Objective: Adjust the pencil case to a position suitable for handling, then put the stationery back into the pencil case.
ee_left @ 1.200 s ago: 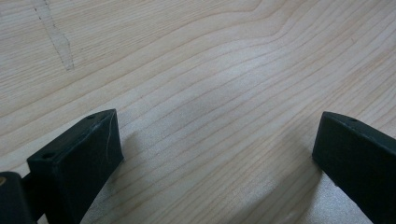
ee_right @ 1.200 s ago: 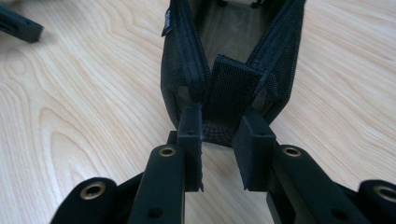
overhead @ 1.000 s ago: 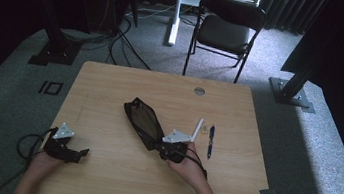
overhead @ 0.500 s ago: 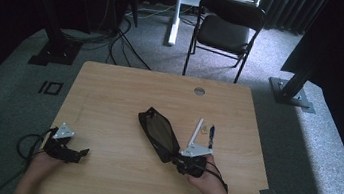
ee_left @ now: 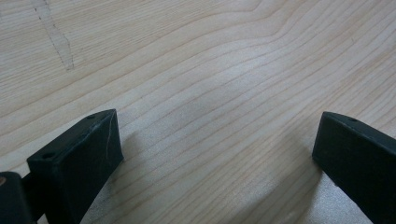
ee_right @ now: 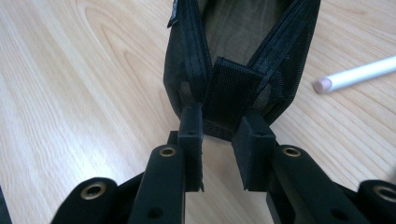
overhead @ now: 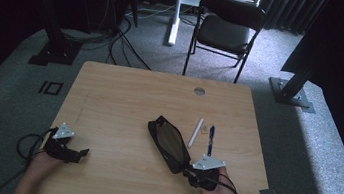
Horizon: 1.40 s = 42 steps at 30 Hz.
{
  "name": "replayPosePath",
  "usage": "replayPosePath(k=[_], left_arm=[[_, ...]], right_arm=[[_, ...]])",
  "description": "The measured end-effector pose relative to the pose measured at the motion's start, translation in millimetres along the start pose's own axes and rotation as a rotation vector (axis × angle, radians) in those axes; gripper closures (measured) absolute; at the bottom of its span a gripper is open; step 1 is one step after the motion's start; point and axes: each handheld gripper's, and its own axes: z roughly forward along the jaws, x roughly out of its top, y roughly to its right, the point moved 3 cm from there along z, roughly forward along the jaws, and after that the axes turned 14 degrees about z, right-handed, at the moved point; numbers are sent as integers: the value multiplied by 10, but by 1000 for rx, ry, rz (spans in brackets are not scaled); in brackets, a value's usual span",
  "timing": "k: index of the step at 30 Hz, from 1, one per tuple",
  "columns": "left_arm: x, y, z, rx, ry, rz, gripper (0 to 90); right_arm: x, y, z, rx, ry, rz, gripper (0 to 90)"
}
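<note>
Lying open-zipped on the light wooden table (overhead: pixel 124 101), the black mesh zip pouch (overhead: pixel 169 143) runs diagonally, its near end tab clenched between the jaws of the right gripper (ee_right: pixel 219 140). Just beyond the pouch lie a white pen (overhead: pixel 196 132) and a dark blue pen (overhead: pixel 211 139), seemingly awaiting loading. Well left of the pouch, the left gripper (overhead: pixel 83 153) rests released; it would likely fetch a pen next.
</note>
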Motion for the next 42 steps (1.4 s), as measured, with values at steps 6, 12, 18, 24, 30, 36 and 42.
replayPosePath(k=[6,12,18,24,30,36,42], left_arm=[[0,1,1,0,1,-1,16],[0,1,1,0,1,-1,16],[0,1,1,0,1,-1,16],[0,0,0,0,0,-1,16],[0,0,0,0,1,0,16],[0,0,0,0,0,0,16],[0,0,0,0,0,0,16]], right_arm=[[-47,31,-77,-1,8,12,685],[-49,101,-222,10,41,38,583],[-55,370,-326,-64,79,104,562],[61,793,-284,-210,154,253,546],[172,1041,-96,-293,165,318,523],[255,1186,156,-322,151,373,531],[296,1283,346,-382,115,396,560]])
